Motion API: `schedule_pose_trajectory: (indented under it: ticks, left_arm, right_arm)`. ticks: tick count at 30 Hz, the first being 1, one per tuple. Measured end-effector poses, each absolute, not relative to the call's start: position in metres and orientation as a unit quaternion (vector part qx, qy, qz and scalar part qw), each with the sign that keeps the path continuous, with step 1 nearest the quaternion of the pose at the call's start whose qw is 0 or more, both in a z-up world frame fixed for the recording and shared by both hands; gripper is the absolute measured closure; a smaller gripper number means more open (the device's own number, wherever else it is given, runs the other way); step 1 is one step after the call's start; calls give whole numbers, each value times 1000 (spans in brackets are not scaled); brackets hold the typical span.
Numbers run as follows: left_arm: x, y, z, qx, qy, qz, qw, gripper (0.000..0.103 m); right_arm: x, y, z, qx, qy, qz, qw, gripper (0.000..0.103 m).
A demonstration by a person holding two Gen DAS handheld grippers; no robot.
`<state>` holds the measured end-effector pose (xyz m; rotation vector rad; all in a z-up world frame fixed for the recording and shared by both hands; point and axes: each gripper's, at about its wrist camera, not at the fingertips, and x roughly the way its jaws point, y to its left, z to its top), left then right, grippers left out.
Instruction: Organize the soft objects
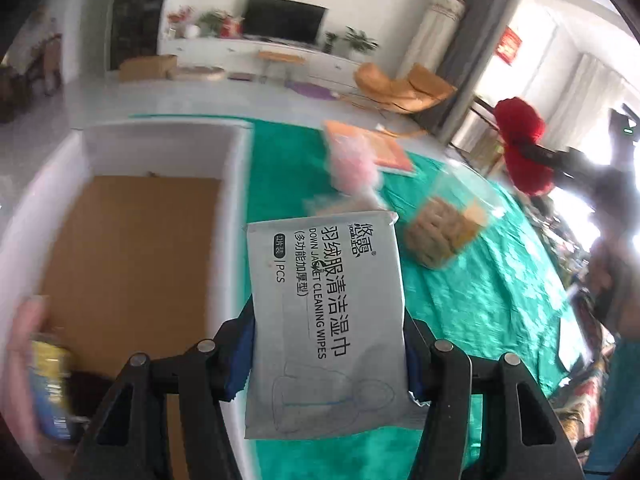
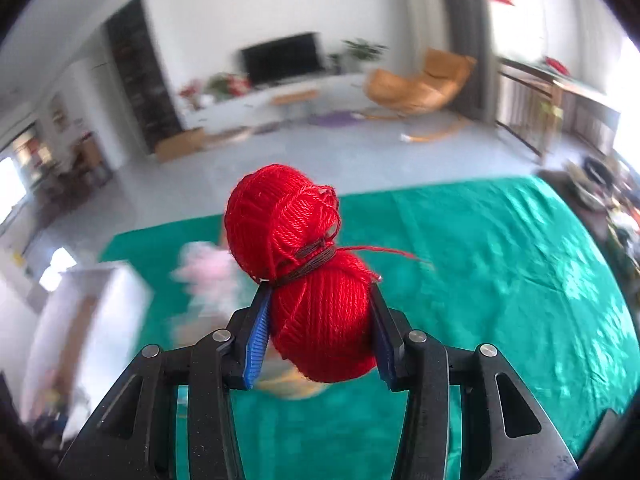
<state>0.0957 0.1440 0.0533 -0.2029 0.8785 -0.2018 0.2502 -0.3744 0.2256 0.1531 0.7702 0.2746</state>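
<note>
L gripper (image 1: 328, 360) clamped on wipes pack (image 1: 324, 320), pack upright btwn pads; R gripper (image 2: 320, 332) clamped on red yarn ball (image 2: 308, 272).

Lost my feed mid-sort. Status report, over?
Left gripper shut on wipes pack. Right gripper shut on red yarn ball. White box left of pack, nothing blocking it.

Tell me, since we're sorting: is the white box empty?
Nearly: the white box shows bare brown bottom, though blurred items lie at its near left corner.
</note>
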Motion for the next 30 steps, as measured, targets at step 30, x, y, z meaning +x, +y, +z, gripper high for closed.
schedule_pose_trajectory:
  ticks: [30]
  left_arm:
    - [47,32,13,-69,401,-160,899,9]
  right_arm:
    - [123,-380,8,52,459,-23,886,28]
